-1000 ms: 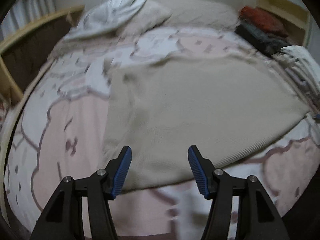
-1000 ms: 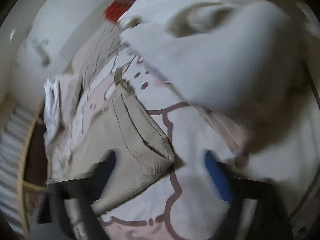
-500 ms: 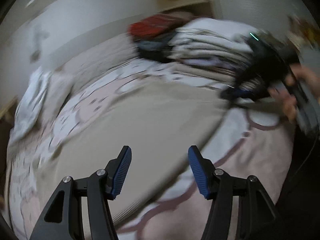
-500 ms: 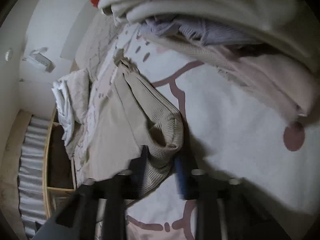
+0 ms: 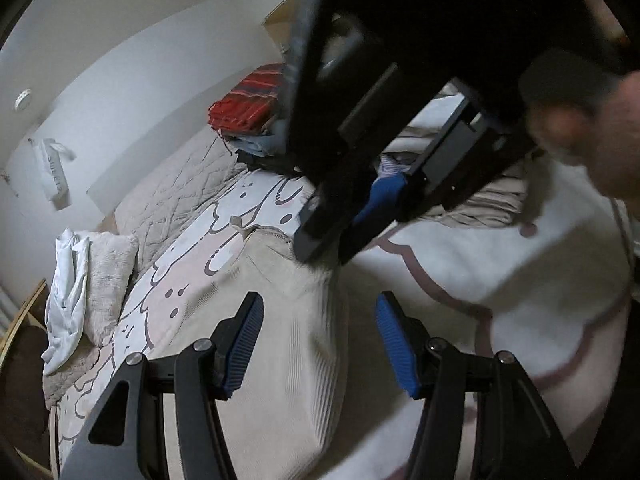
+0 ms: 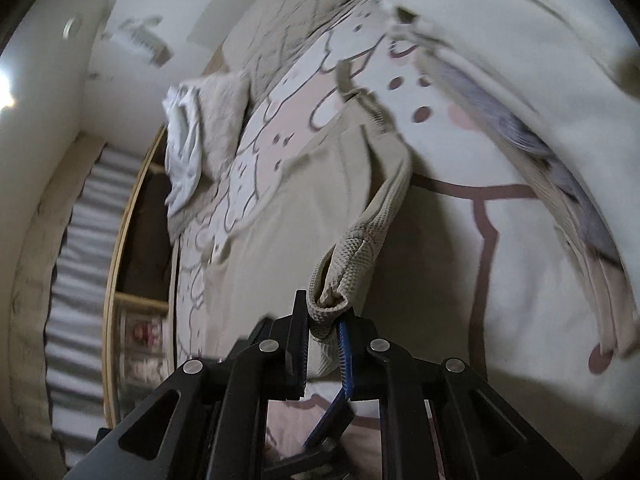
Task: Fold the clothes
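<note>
A beige ribbed garment (image 5: 280, 360) lies spread on the bed. My left gripper (image 5: 318, 308) hovers open just above its near edge, with nothing pinched between the blue pads (image 5: 244, 340). My right gripper (image 5: 336, 248) fills the top of the left wrist view, tips down on the garment's far corner. In the right wrist view the right gripper (image 6: 324, 320) has its jaws closing, and the pads press on a bunched corner of the garment (image 6: 348, 256). That corner is raised off the bedcover, with the rest of the garment (image 6: 312, 184) trailing back flat.
The bedcover (image 5: 520, 260) is white and pink with a cartoon print. Folded clothes, a red item (image 5: 248, 108) on top, are stacked at the back, and more folded pieces (image 6: 520, 80) lie to the right. A pillow (image 5: 108, 272) and white cloth (image 5: 66, 292) lie left. A hand (image 5: 600, 128) holds the right gripper.
My right gripper went from wide open over the garment's corner to shut on it, and lifted it. The left gripper swung right across the garment, towards the right gripper, still open.
</note>
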A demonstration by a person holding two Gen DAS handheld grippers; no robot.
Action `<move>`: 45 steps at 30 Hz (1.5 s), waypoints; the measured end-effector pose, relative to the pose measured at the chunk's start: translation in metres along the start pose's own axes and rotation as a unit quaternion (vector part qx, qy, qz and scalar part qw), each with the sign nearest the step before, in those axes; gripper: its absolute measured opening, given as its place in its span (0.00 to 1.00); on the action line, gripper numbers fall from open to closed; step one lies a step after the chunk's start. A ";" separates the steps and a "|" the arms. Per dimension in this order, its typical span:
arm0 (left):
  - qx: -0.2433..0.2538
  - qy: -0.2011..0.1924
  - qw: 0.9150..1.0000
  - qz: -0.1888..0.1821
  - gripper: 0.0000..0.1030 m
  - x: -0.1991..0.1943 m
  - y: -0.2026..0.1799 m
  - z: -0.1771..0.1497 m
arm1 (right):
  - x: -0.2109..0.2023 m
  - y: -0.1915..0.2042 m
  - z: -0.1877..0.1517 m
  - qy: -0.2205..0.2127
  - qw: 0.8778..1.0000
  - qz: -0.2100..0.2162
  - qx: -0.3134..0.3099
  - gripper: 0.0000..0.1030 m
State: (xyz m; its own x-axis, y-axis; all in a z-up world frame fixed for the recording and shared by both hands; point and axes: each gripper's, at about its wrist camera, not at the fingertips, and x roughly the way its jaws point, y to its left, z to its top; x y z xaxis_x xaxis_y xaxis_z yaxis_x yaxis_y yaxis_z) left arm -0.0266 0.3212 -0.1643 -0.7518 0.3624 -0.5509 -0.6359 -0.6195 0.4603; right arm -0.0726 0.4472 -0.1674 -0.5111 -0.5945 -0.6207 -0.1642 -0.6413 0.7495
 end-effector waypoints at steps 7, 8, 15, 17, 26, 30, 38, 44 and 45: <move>-0.040 0.041 0.998 -0.008 0.16 0.030 0.011 0.001 | 0.006 0.015 0.011 0.042 0.999 0.007 -0.030 0.14; -0.058 0.043 0.997 -0.013 0.11 0.033 0.016 -0.001 | 0.007 0.017 0.012 0.045 0.998 0.005 -0.032 0.14; -0.218 0.060 0.970 -0.093 0.08 0.039 0.075 -0.014 | -0.010 0.052 0.029 -0.016 0.990 -0.062 -0.124 0.95; -0.257 0.053 0.958 -0.111 0.08 0.036 0.090 -0.018 | -0.014 0.065 0.048 -0.039 0.981 -0.085 -0.172 0.98; -0.326 0.032 0.929 -0.173 0.08 0.018 0.115 -0.028 | 0.085 0.025 0.151 0.089 0.970 -0.175 -0.144 0.92; -0.326 0.024 0.925 -0.192 0.08 0.016 0.117 -0.030 | 0.138 -0.001 0.168 0.160 0.965 -0.182 -0.102 0.92; -0.334 0.020 0.921 -0.198 0.08 0.016 0.123 -0.034 | 0.177 -0.017 0.182 0.175 0.980 -0.096 -0.025 0.24; -0.364 -0.003 0.915 -0.175 0.08 -0.014 0.150 -0.049 | 0.158 0.046 0.174 0.135 0.984 -0.077 -0.083 0.19; -0.368 -0.008 0.915 -0.167 0.08 -0.021 0.155 -0.053 | 0.155 0.059 0.171 0.127 0.985 -0.074 -0.092 0.19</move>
State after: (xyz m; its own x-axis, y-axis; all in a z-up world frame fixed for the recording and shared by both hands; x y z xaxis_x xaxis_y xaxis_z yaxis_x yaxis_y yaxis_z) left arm -0.0999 0.1806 -0.1179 -0.5424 0.6236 -0.5630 -0.5458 -0.7710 -0.3281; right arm -0.3053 0.4002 -0.1802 -0.2612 -0.5746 -0.7757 -0.0529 -0.7938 0.6058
